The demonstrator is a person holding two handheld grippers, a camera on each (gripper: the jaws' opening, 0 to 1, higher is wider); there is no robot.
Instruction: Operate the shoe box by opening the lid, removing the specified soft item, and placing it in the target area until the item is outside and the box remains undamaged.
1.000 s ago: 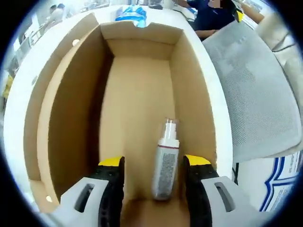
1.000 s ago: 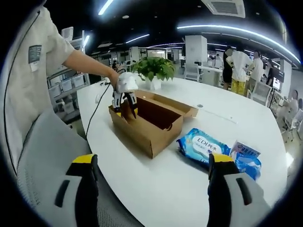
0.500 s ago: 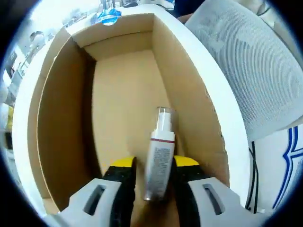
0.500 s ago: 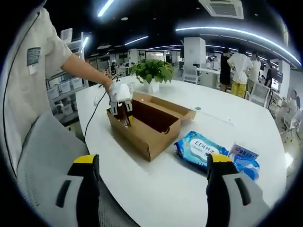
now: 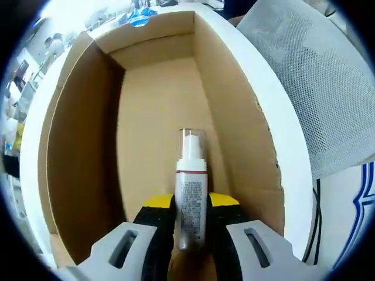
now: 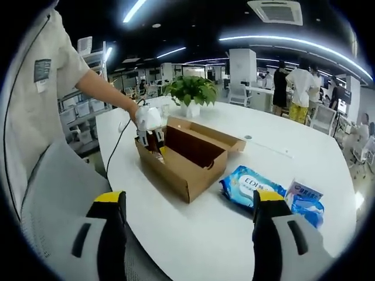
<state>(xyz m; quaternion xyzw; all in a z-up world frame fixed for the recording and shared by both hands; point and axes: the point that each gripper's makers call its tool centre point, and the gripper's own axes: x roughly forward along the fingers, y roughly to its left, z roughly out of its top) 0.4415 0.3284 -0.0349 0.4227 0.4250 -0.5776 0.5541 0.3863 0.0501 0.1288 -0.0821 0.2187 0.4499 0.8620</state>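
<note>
The open cardboard shoe box (image 5: pixel 88 117) fills the left gripper view, its bare brown floor stretching away from me. My left gripper (image 5: pixel 190 205) is down inside it, shut on a small clear spray bottle (image 5: pixel 190 193) with a white pump top and a printed label. In the right gripper view the same box (image 6: pixel 187 155) sits on the white table (image 6: pixel 234 234), lid folded back, and the left gripper (image 6: pixel 149 132) reaches into its near end in a person's hand. My right gripper (image 6: pixel 184 202) hangs open, well short of the box, with nothing between its fingers.
A blue wet-wipes pack (image 6: pixel 252 187) and a smaller blue packet (image 6: pixel 304 199) lie on the table right of the box. A potted plant (image 6: pixel 190 93) stands behind it. A grey mesh chair back (image 6: pixel 53 199) is close at lower left. People stand at far desks.
The left gripper's jaws have closed from wide apart onto the spray bottle and raised it off the box floor. The right gripper has barely moved.
</note>
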